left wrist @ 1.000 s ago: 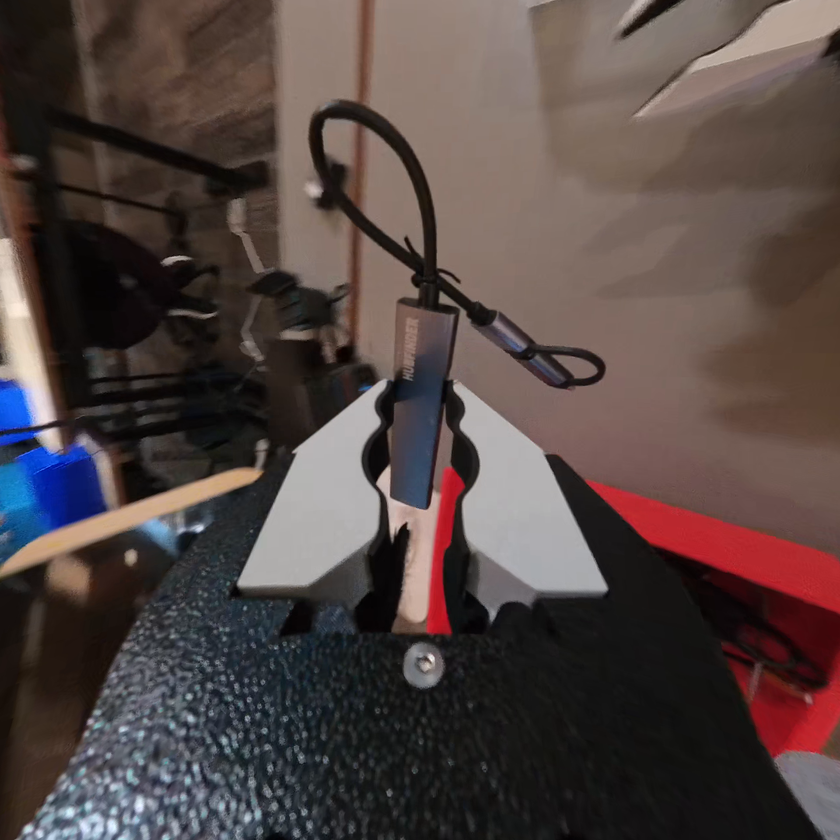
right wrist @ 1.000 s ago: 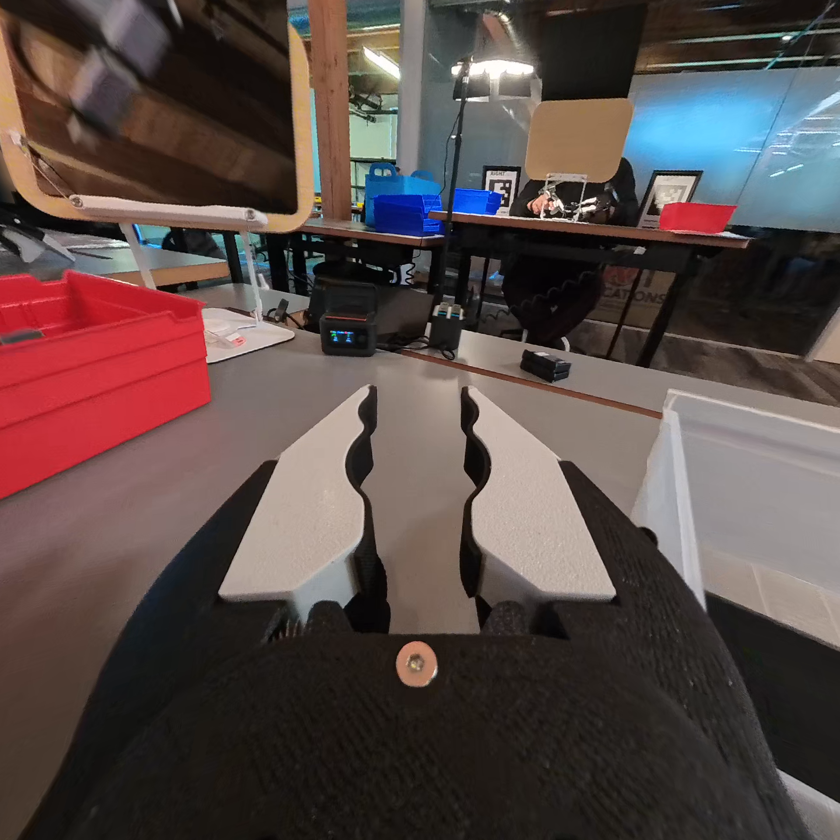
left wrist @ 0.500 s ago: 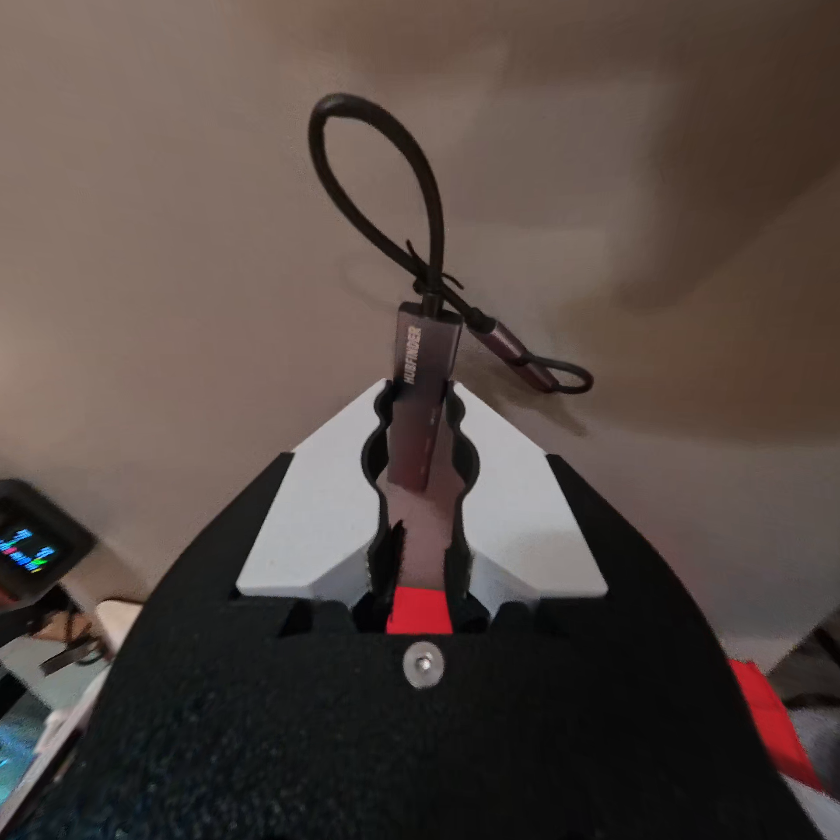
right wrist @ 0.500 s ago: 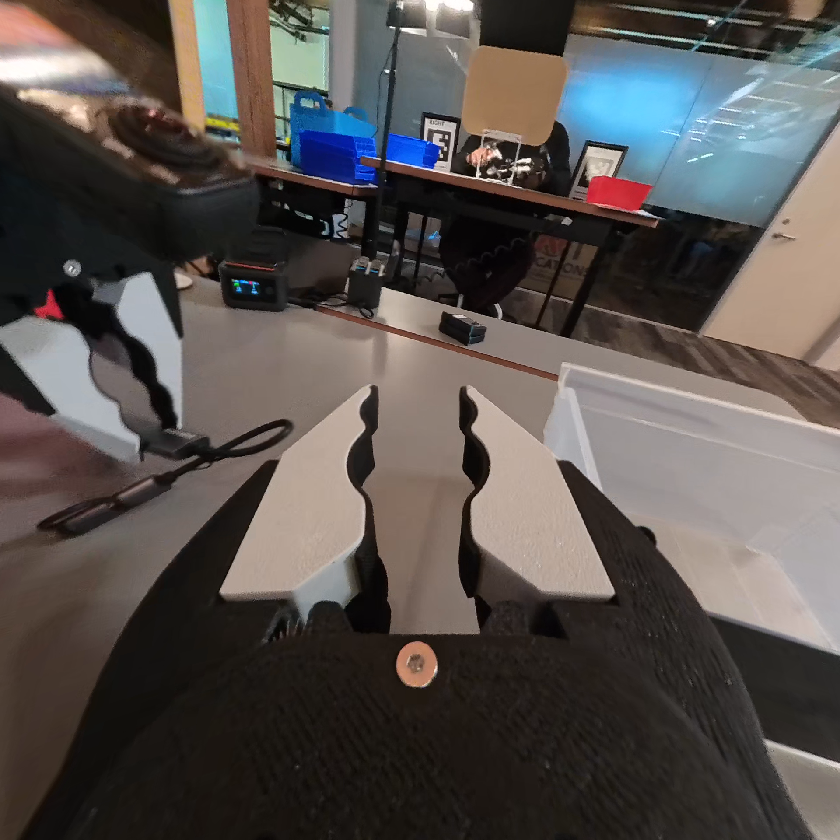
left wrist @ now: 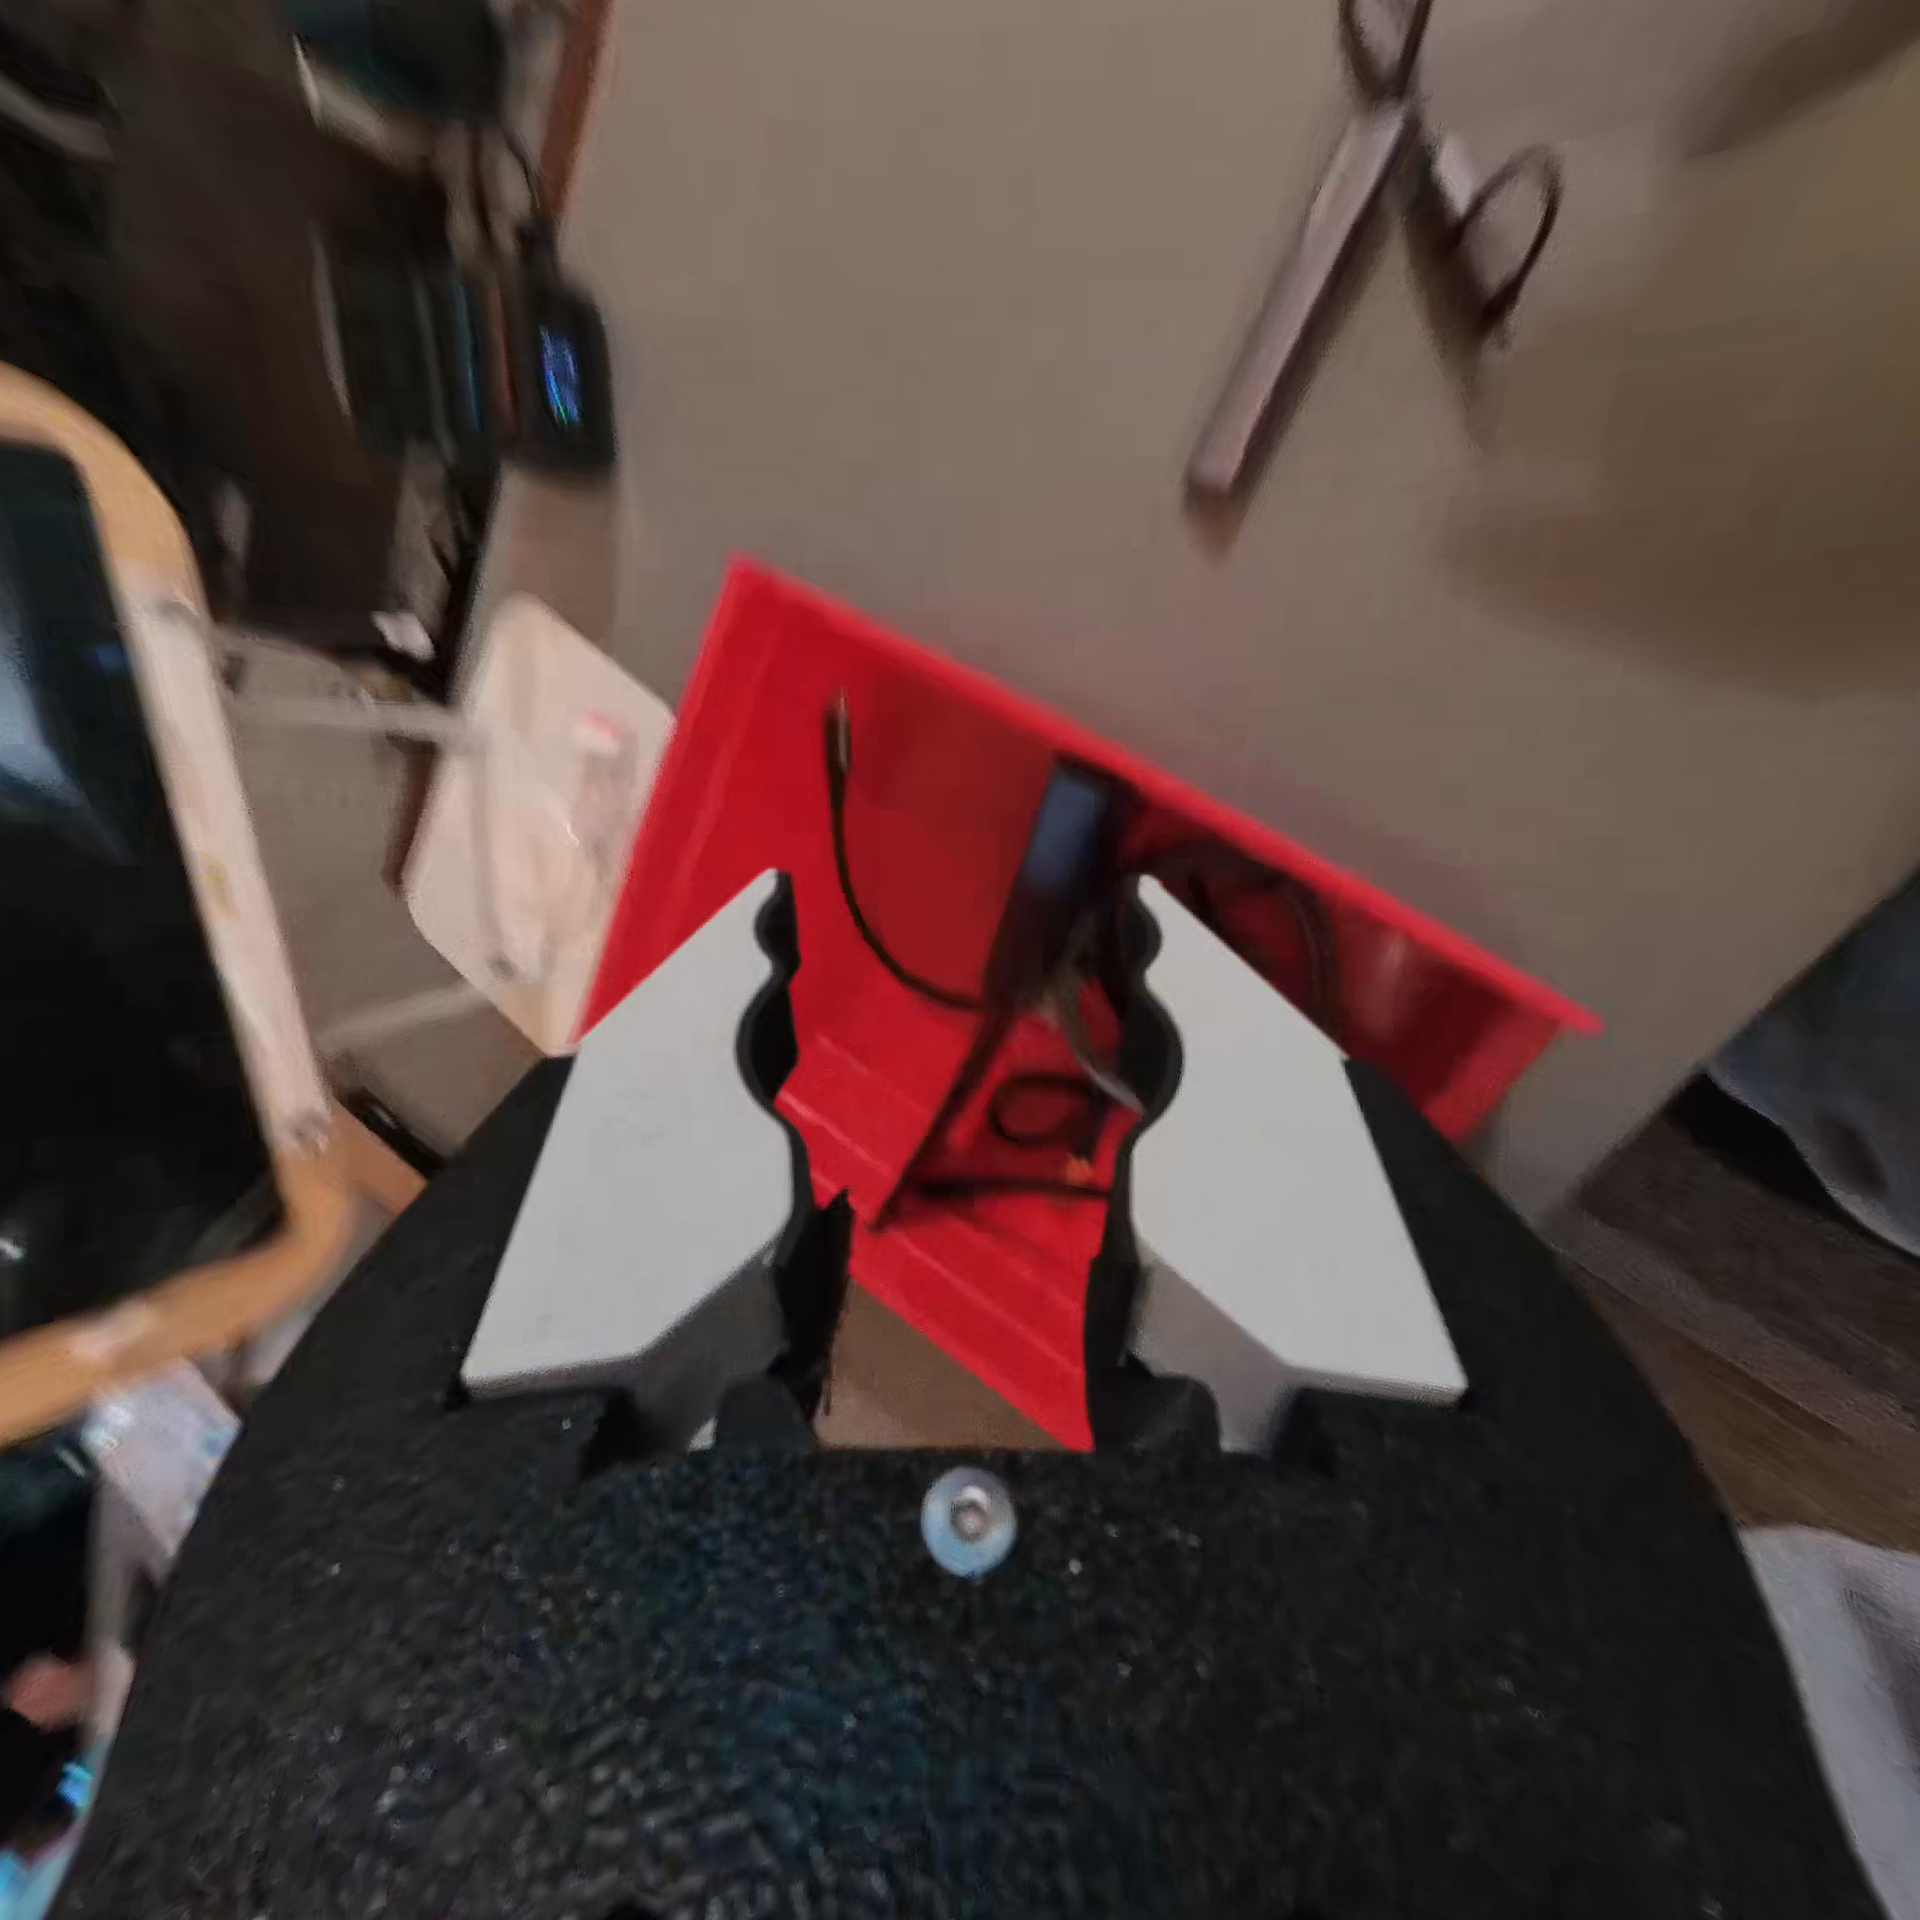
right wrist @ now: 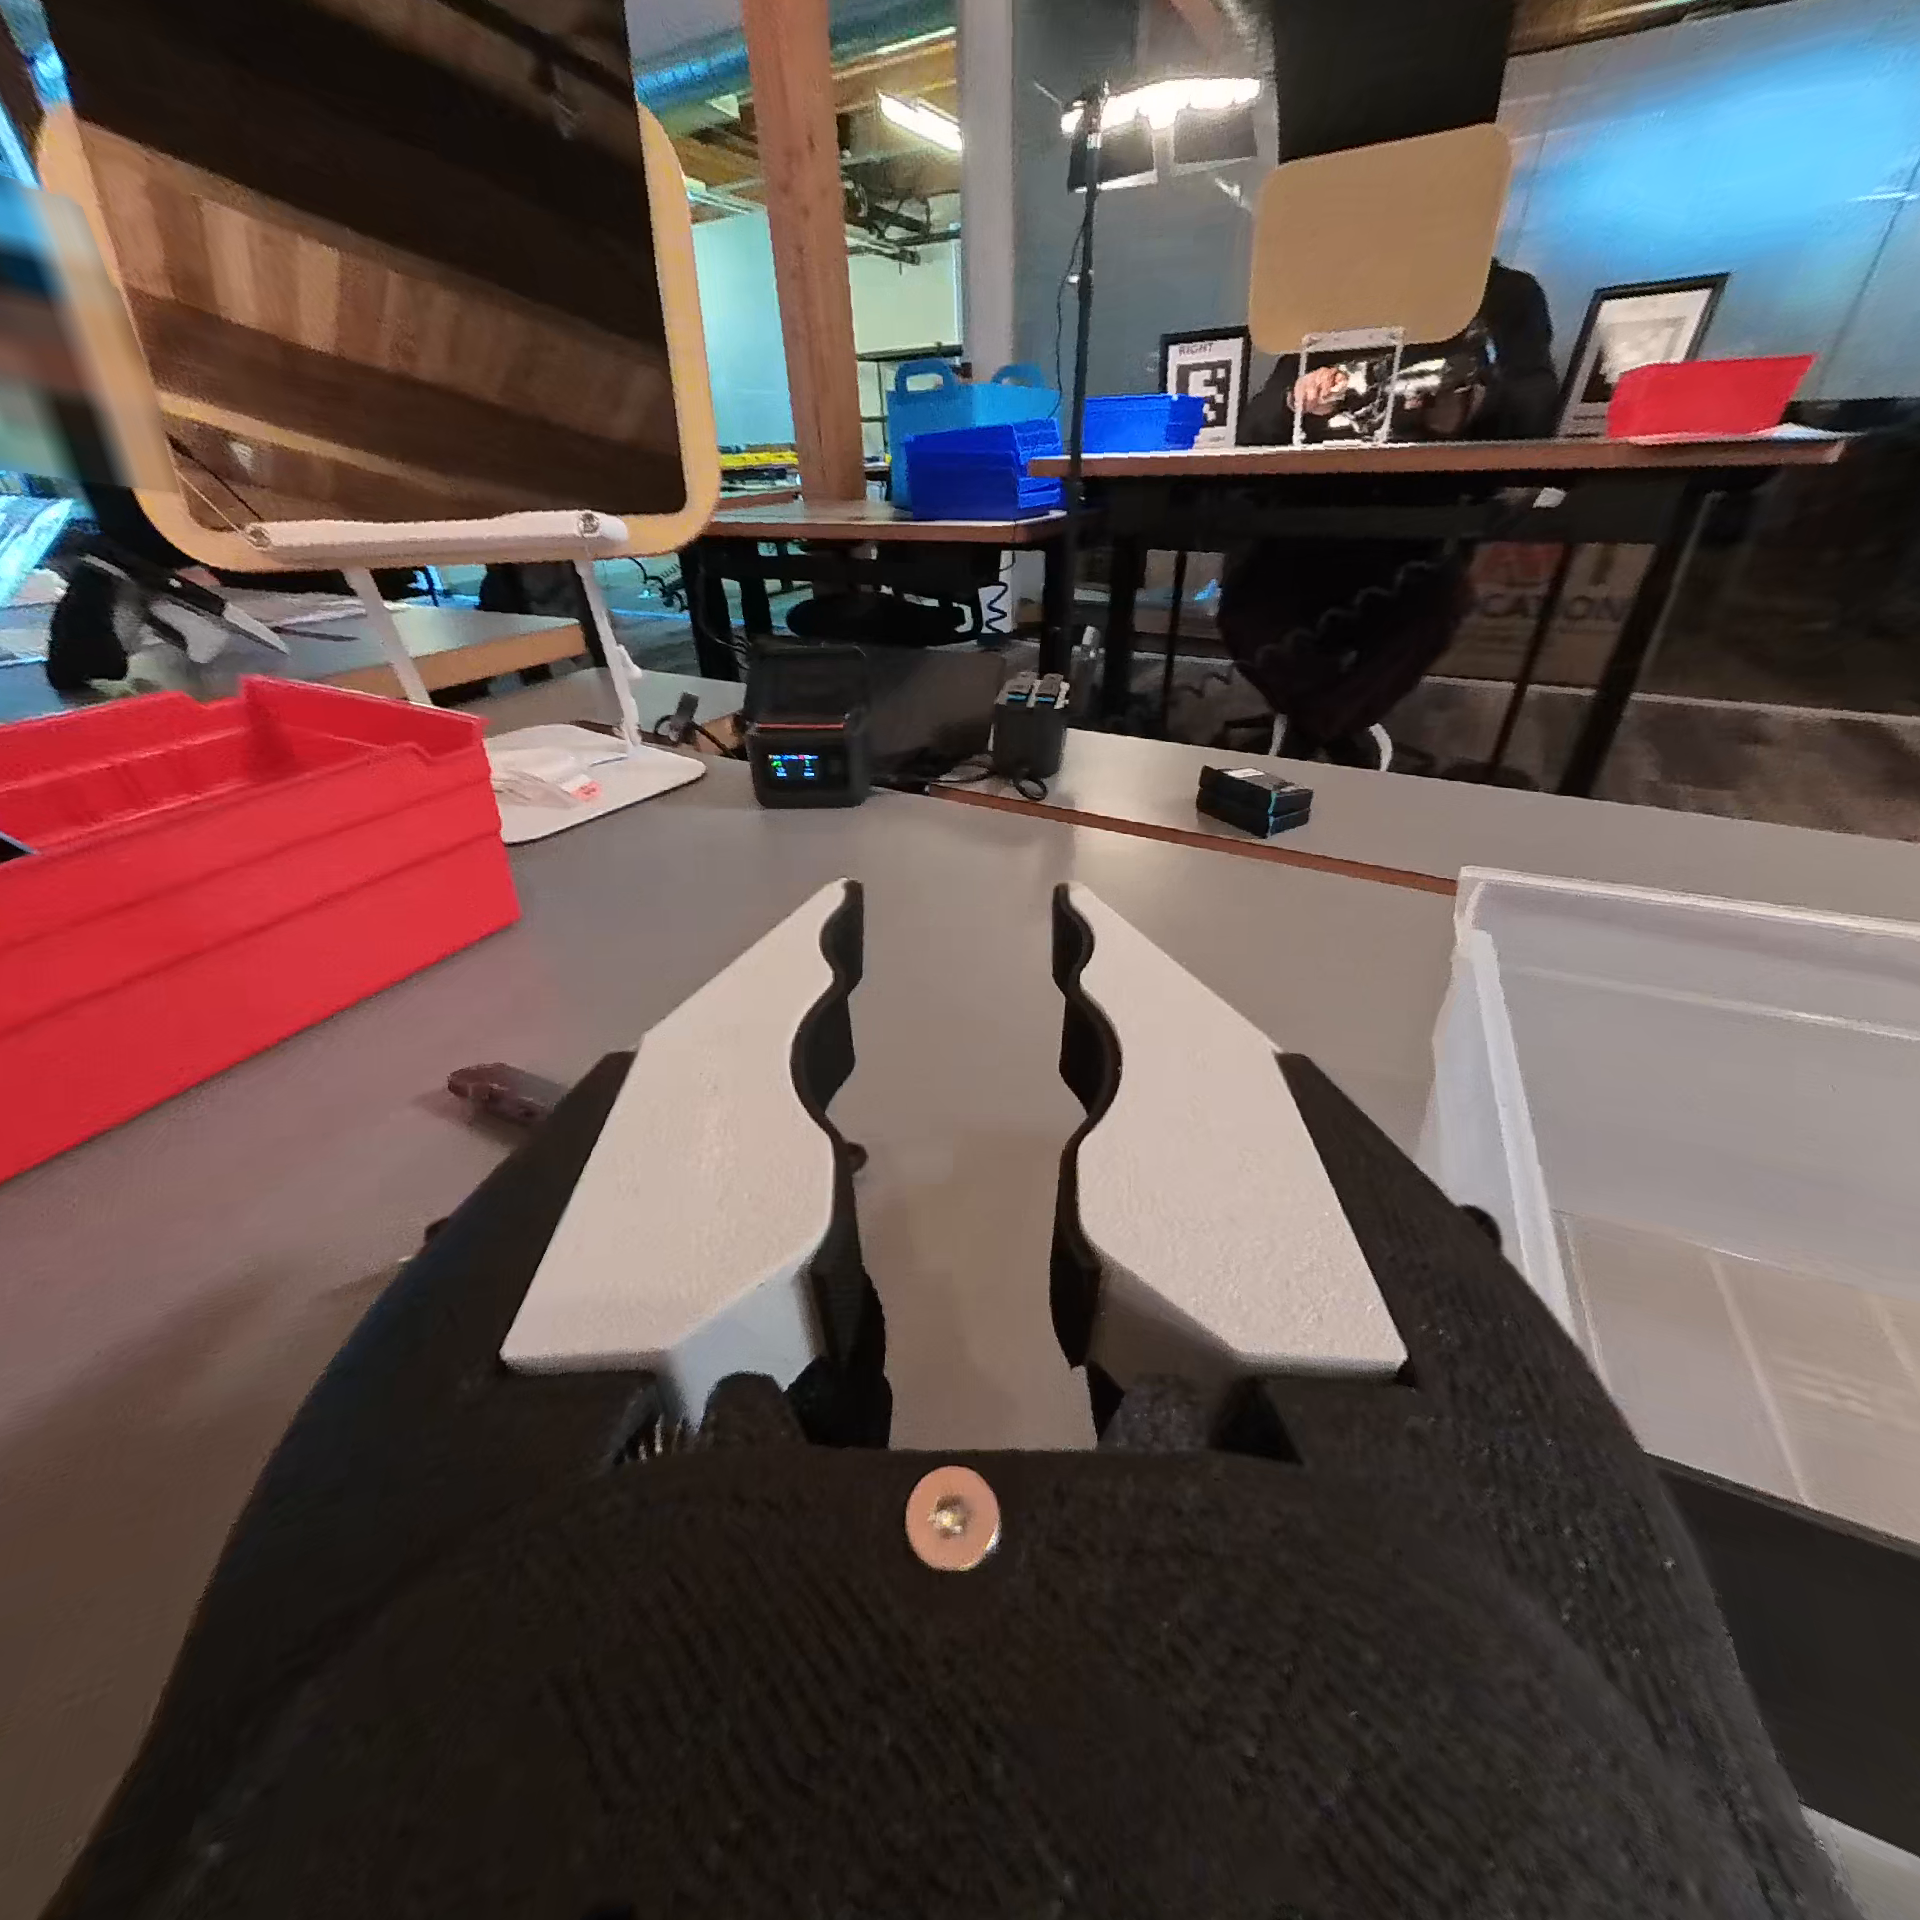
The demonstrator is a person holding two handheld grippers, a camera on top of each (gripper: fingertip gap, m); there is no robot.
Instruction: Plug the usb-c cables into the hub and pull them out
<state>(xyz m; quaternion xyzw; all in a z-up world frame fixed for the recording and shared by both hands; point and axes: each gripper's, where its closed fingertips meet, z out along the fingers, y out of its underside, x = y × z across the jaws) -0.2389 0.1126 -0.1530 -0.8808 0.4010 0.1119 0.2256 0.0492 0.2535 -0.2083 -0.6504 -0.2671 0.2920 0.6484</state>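
Left wrist view, heavily motion-blurred. My left gripper (left wrist: 961, 904) stands wide open and holds nothing; between its fingers shows the red tray (left wrist: 935, 1278), set on the grey bench (left wrist: 1039, 312). Black cables (left wrist: 862, 904) lie in the tray with a dark oblong object (left wrist: 1060, 831) that I cannot identify through the blur.

The hub (left wrist: 1299, 301) lies on the bench at the upper right of the frame, well apart from the tray. Its long axis runs from lower left to upper right. The looped tail cable (left wrist: 1496, 239) leaves its upper end, so I judge that the port end points toward the lower left, though the ports themselves cannot be seen.

Right wrist view. My right gripper (right wrist: 956, 904) is partly open and empty, low over the bench (right wrist: 935, 842). A small dark piece (right wrist: 499, 1091) lies on the bench just beside its left finger; it may be part of the hub, but I cannot tell. The red tray (right wrist: 239, 904) stands at the left of the frame and a white bin (right wrist: 1475, 1039) at the right.

Risks, as I judge them:
- The hub lies loose, so pushing a plug in would slide it unless one gripper pins it.
- The cables in the tray overlap, so lifting one may drag others out.
- A plug gripped askew could jam at the port.
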